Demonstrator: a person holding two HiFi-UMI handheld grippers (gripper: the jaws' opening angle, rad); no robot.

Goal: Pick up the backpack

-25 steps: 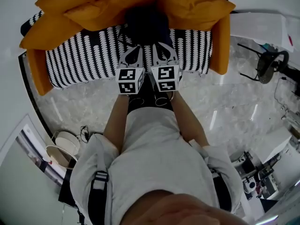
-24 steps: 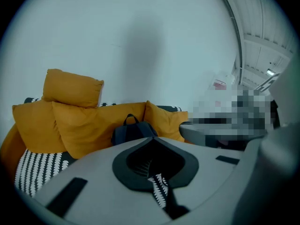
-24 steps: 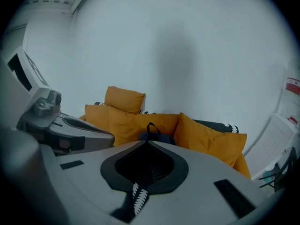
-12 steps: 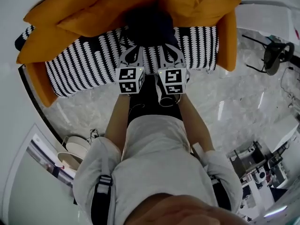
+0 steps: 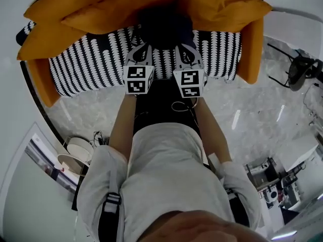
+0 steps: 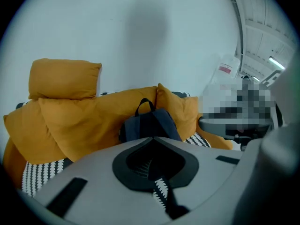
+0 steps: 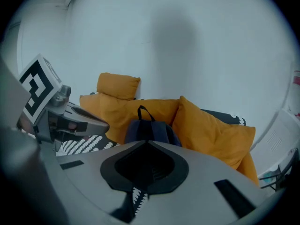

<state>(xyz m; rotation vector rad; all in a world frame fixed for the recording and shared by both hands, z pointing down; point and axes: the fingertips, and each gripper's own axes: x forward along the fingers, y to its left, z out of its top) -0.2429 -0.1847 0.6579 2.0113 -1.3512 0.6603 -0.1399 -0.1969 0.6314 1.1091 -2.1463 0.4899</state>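
A dark blue backpack (image 5: 164,26) stands upright on the sofa (image 5: 86,64), leaning on the orange back cushions, its carry loop up. In the left gripper view the backpack (image 6: 151,122) rises just beyond the tips of my left gripper (image 6: 152,138), whose jaws are shut and hold nothing. My right gripper (image 7: 148,142) is likewise shut and empty, with the backpack (image 7: 150,129) straight ahead. From the head view the left gripper (image 5: 143,48) and right gripper (image 5: 182,49) hang side by side over the striped seat, just short of the bag.
Large orange cushions (image 5: 217,6) flank the bag on both sides. A black chair (image 5: 298,67) stands on the marble floor at the right. White bowls (image 5: 75,153) and cables lie at the lower left, and equipment (image 5: 262,173) at the lower right.
Both grippers have sunk and gone forward toward the sofa seat and the bag, drawing slightly apart. Their jaws stayed shut.
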